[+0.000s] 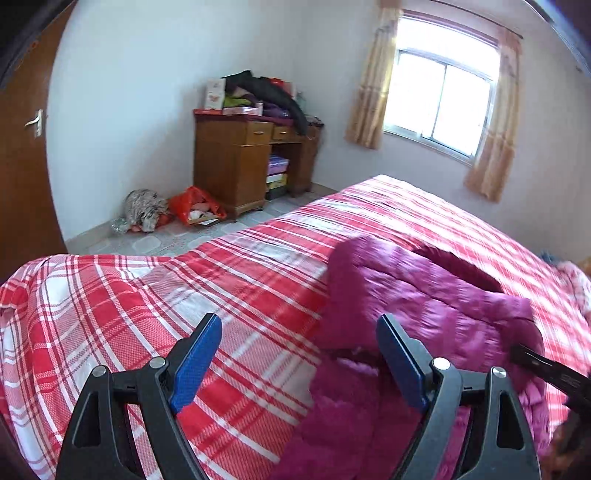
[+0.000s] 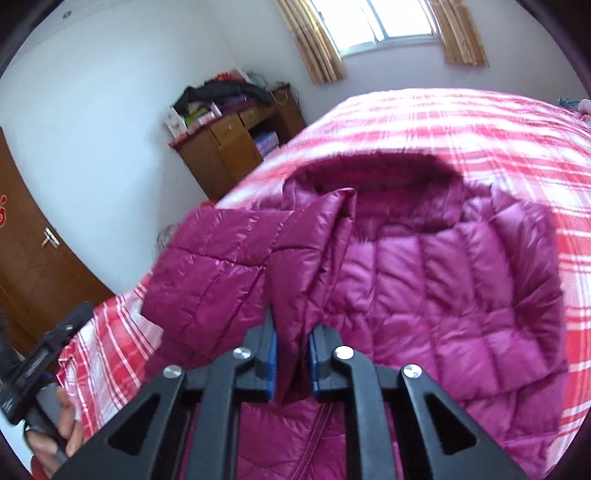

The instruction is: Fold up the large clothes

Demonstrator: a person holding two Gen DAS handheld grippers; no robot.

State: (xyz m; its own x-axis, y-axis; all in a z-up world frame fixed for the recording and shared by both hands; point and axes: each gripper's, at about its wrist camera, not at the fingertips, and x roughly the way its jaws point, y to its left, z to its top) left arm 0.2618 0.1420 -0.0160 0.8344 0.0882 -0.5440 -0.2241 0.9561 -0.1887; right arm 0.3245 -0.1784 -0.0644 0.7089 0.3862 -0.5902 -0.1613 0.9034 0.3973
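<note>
1. On the bed (image 1: 258,266), with its red and white checked cover, lies a big puffy purple jacket (image 2: 424,295). In the right wrist view it fills the middle of the frame, with its hood at the top, toward the window (image 2: 384,22).

2. The right gripper (image 2: 291,350) is pinching a fold of the jacket. The shiny cloth goes right in between the two blue pads, and the pads press on it from both sides. The fold stands up a bit from the rest of the jacket.

3. The left gripper (image 1: 299,354) is spread wide. Nothing is between its blue fingers (image 1: 195,362). It hangs over the bed cover at the lower middle of the left wrist view, with the jacket's edge just beside its right finger.

4. I think the job has only just started. The jacket looks bunched up, not flat and not folded yet.

5. To do this step well, I think the right gripper should hold tight, because the shiny cloth looks slippery and could slide out.

6. The empty left gripper should likely grab another edge of the jacket, so both sides can be pulled even. One pinch alone would let the puffy cloth sag and twist.

7. Moving slow would help. The jacket is thick with air, so it may puff back open if it is not pressed flat after each fold.

8. In the upper left of both views a wooden desk (image 1: 236,162) piled with stuff stands well apart from the bed.
</note>
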